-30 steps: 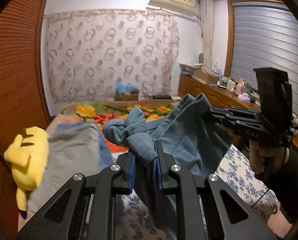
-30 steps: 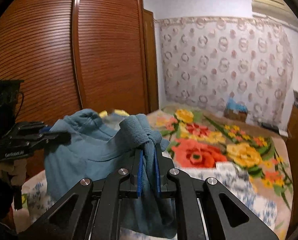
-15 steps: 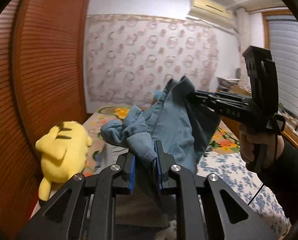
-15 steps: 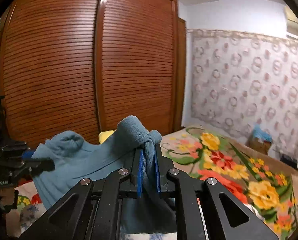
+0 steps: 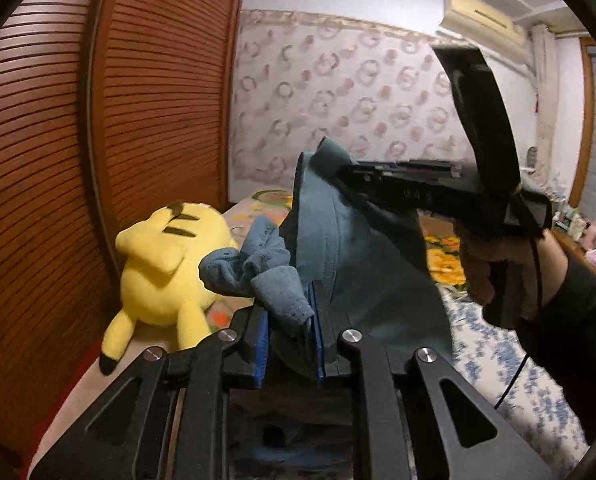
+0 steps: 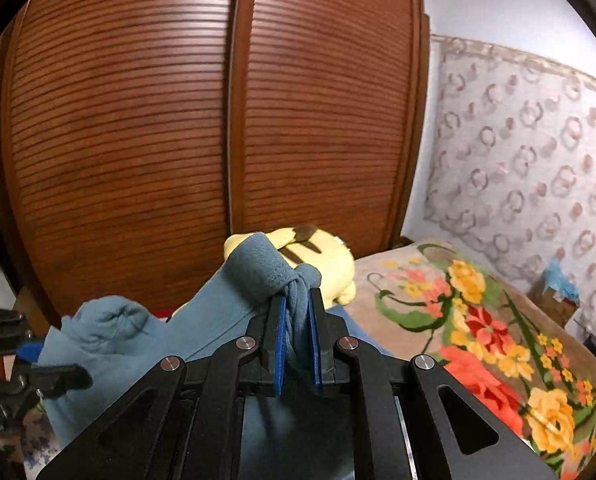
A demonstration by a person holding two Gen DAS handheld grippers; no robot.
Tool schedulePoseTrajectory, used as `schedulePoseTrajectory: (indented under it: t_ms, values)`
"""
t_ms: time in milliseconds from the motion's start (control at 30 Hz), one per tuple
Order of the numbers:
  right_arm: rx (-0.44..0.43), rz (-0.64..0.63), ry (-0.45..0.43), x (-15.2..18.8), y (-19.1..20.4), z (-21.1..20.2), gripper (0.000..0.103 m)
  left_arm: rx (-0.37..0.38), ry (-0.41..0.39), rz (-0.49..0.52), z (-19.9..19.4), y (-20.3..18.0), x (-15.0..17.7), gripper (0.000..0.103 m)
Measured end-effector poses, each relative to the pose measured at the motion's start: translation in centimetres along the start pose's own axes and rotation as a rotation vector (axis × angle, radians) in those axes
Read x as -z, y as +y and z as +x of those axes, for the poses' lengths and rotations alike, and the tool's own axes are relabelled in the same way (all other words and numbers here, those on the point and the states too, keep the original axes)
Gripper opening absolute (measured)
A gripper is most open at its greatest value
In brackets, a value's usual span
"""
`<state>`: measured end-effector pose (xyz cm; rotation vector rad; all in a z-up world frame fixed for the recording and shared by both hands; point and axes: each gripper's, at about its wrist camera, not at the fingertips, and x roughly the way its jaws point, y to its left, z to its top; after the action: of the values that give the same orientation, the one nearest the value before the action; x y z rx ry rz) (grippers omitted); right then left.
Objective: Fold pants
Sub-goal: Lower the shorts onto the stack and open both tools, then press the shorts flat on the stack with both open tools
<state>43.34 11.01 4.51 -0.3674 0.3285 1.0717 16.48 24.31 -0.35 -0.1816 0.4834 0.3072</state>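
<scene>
The blue-grey fleece pants (image 5: 361, 264) hang in the air between my two grippers, above the bed. My left gripper (image 5: 288, 312) is shut on a bunched edge of the pants, blue pads pressing the cloth. In the left wrist view the right gripper (image 5: 337, 170) reaches in from the right, held by a hand in a dark sleeve, and pinches the pants' upper corner. In the right wrist view my right gripper (image 6: 296, 304) is shut on a rolled hem of the pants (image 6: 146, 336), and the left gripper (image 6: 58, 376) shows at the lower left.
A yellow plush toy (image 5: 166, 264) lies on the bed by the brown slatted wardrobe (image 6: 218, 120). A floral blanket (image 6: 477, 320) covers the bed's far part, with a blue-patterned sheet (image 5: 509, 364) nearer. A patterned curtain (image 5: 357, 100) hangs behind.
Both grippers have swung left toward the wardrobe with the pants still held. The plush toy now sits nearer the middle of both views, and the window side has slid out of sight.
</scene>
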Motion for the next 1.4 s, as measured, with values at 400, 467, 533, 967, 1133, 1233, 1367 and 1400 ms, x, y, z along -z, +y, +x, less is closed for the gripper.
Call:
schedulePoseTrajectory:
  t_ms: [400, 467, 533, 967, 1133, 1233, 1367, 1400]
  values:
    - [0.064, 0.043, 0.025, -1.1, -1.7, -1.0, 0.039, -0.011, -0.052, -0.038, -1.8, 1.4, -0.3, 0.055]
    - [0.064, 0.037, 0.023, -0.7, -1.7, -1.9, 0.039, 0.000, -0.055, -0.018, -1.8, 1.0, -0.8, 0.055]
    - [0.074, 0.047, 0.039, -0.1, -1.8, -2.3, 0.039, 0.012, -0.036, 0.006, -1.2, 0.5, -1.0, 0.055]
    - [0.113, 0.205, 0.139, 0.0, -4.2, 2.3, 0.039, -0.009, 0.124, 0.045, 2.3, 0.4, 1.7, 0.055]
    - [0.111, 0.226, 0.126, -0.6, -3.5, 1.4, 0.040, -0.010, 0.127, 0.047, 2.4, 0.4, 1.8, 0.055]
    - [0.121, 0.227, 0.115, -0.4, -3.1, 0.8, 0.041, -0.010, 0.123, 0.049, 1.9, 0.3, 1.6, 0.055]
    - [0.118, 0.222, 0.097, 0.3, -1.6, -1.2, 0.041, -0.008, 0.112, 0.050, 0.8, 0.1, 1.4, 0.055]
    - [0.116, 0.221, 0.095, 0.6, -1.2, -1.7, 0.041, -0.006, 0.110, 0.052, 0.6, 0.0, 1.3, 0.055]
